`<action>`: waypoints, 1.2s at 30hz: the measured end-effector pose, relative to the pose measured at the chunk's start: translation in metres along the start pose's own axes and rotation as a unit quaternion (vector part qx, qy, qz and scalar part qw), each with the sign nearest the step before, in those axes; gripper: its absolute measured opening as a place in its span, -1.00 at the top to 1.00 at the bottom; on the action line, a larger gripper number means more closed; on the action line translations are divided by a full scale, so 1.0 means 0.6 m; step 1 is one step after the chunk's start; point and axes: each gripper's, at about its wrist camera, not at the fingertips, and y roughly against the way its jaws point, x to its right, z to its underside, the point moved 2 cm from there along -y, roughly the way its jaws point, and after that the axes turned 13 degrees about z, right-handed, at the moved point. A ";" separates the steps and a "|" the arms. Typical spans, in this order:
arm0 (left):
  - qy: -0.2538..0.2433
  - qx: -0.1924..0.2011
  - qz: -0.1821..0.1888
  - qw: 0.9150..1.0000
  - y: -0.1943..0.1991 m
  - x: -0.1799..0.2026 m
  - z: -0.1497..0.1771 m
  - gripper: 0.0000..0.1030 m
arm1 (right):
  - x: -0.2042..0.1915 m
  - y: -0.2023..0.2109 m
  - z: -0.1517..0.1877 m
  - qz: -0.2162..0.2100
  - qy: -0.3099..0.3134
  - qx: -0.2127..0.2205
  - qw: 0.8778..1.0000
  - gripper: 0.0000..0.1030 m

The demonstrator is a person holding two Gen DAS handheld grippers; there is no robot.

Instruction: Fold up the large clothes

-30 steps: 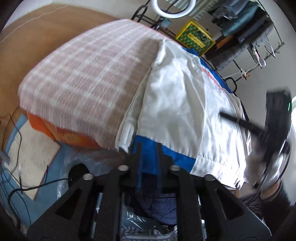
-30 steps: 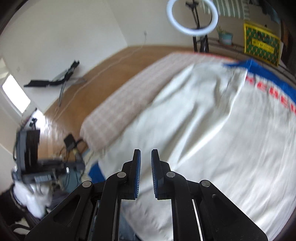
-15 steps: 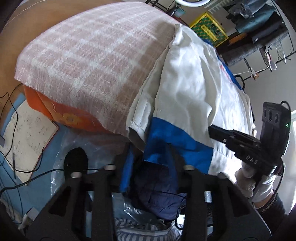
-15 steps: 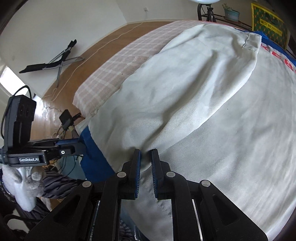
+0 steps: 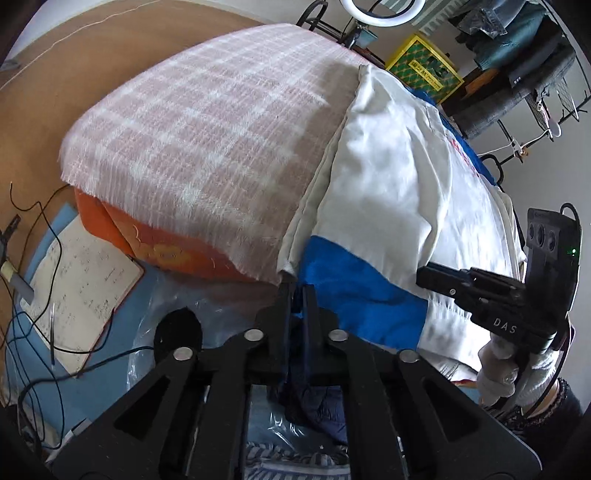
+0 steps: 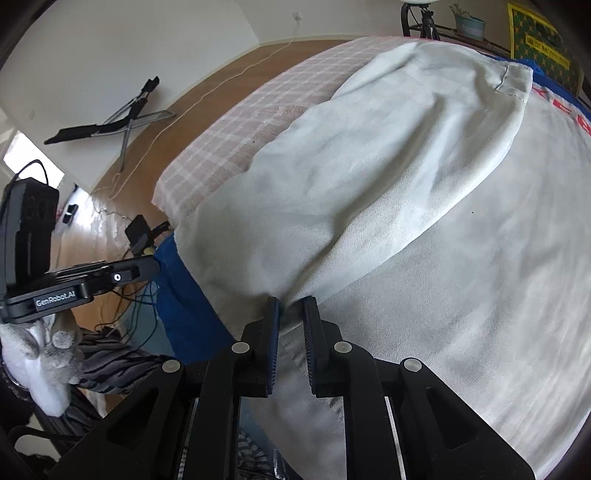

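Observation:
A large white garment (image 5: 391,177) with a blue hem band (image 5: 354,291) and red lettering lies over the checked table cloth (image 5: 207,147). A folded white flap (image 6: 369,173) lies on top of it. My left gripper (image 5: 297,291) is shut on the garment's near corner, where white edge and blue band meet. My right gripper (image 6: 291,306) has its jaws close together on a white fold at the near edge. The right gripper also shows in the left wrist view (image 5: 424,275), and the left gripper in the right wrist view (image 6: 155,264).
An orange cushion (image 5: 155,243) sits under the checked cloth. A notebook (image 5: 81,288), cables and plastic bags lie on the floor at left. A clothes rack (image 5: 517,74), a yellow crate (image 5: 424,70) and a ring light (image 5: 380,14) stand beyond. A folded stand (image 6: 110,122) lies on the wooden floor.
My left gripper opened, then closed on the blue and white corner. My right gripper came down onto the garment's near edge and pinched a fold.

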 end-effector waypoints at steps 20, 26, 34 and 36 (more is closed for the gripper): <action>0.028 -0.001 0.028 0.999 -0.053 0.000 -0.032 0.17 | 0.000 0.000 -0.005 0.003 -0.001 0.011 1.000 0.78; -0.015 0.012 0.015 1.000 -0.041 0.029 -0.029 0.70 | 0.000 0.000 -0.004 0.005 0.002 0.013 1.000 0.77; -0.061 0.039 0.011 0.997 -0.024 0.056 -0.028 0.77 | 0.033 0.074 -0.046 0.030 -0.049 0.065 0.996 -0.20; -0.053 0.041 0.016 0.998 -0.022 0.055 -0.030 0.78 | 0.042 0.102 -0.085 0.029 -0.063 0.088 0.994 -0.28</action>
